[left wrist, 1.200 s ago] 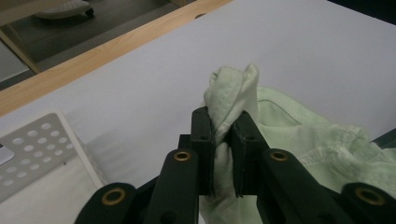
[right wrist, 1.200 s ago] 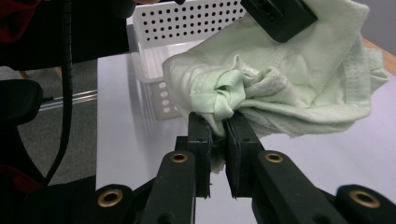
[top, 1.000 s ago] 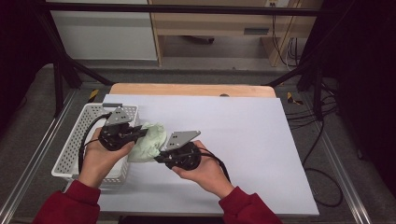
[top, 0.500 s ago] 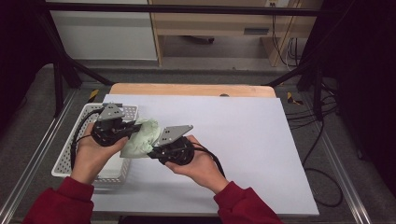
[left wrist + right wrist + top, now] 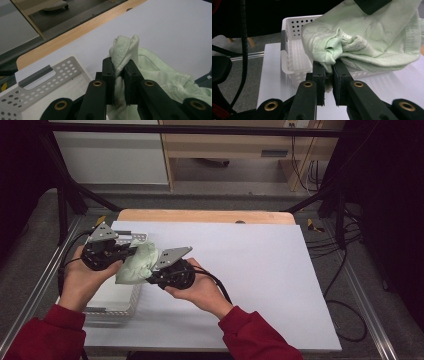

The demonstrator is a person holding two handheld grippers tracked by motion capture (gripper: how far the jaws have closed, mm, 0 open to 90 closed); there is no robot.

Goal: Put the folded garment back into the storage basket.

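Observation:
A pale green cloth [image 5: 136, 264] hangs bunched between both grippers, just above the right edge of the white perforated basket [image 5: 111, 296]. My left gripper [image 5: 131, 251] is shut on a fold of the cloth [image 5: 125, 53], which pokes up between its jaws. My right gripper [image 5: 149, 280] is shut on another bunched part of the cloth [image 5: 362, 42], with the basket [image 5: 294, 60] right behind it. The two grippers sit close together at the table's left side.
The white table [image 5: 250, 265] stretches free to the right. A wooden strip [image 5: 205, 216] runs along its far edge. Metal frame rails [image 5: 55, 265] and cables [image 5: 345, 310] flank the table.
Both grippers have lifted and carried the cloth left and farther from the person, toward the basket. Both stay shut on the cloth.

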